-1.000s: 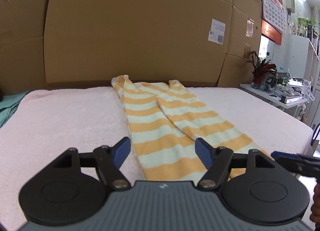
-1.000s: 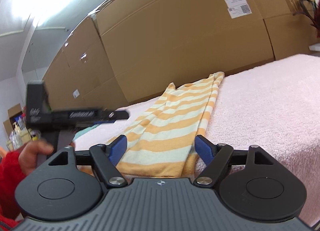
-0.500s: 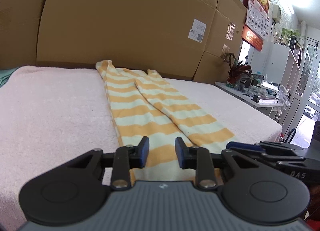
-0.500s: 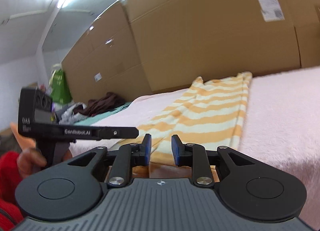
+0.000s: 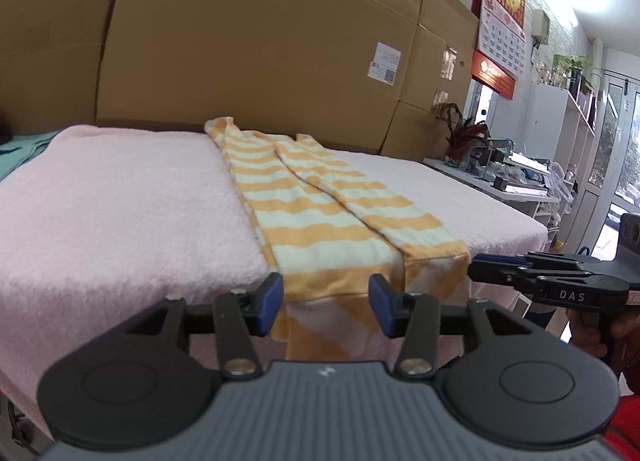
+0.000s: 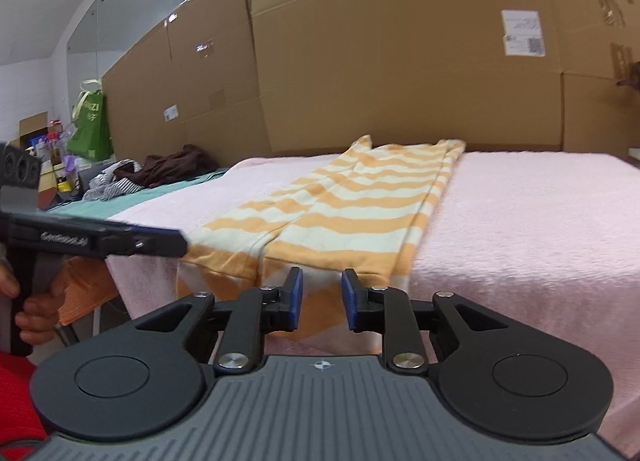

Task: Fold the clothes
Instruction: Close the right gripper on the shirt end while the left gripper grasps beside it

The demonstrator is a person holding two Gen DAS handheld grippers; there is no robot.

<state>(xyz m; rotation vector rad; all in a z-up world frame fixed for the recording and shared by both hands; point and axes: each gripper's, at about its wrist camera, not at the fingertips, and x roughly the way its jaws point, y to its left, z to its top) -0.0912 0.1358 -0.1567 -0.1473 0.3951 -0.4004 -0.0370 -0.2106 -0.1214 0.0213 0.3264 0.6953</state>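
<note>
An orange-and-white striped garment (image 5: 320, 217) lies lengthwise on the pink towel-covered table (image 5: 120, 213), folded into a long strip, its near end hanging over the front edge. It also shows in the right wrist view (image 6: 352, 213). My left gripper (image 5: 326, 303) is open and empty, just in front of the hanging hem. My right gripper (image 6: 322, 299) is partly open and empty, in front of the hem's right part. Each gripper appears in the other's view: the right one (image 5: 552, 275) beside the garment's right corner, the left one (image 6: 96, 241) at its left corner.
Large cardboard boxes (image 5: 260, 41) wall off the back of the table. A side table with a plant and clutter (image 5: 492, 165) stands to the right. To the left lie a teal cloth and a pile of clothes (image 6: 160, 169), with a green bag (image 6: 90, 125) behind.
Both grippers narrowed half a second ago and have opened wider now. Both have pulled back toward the table's front edge, so the garment's hanging hem shows.
</note>
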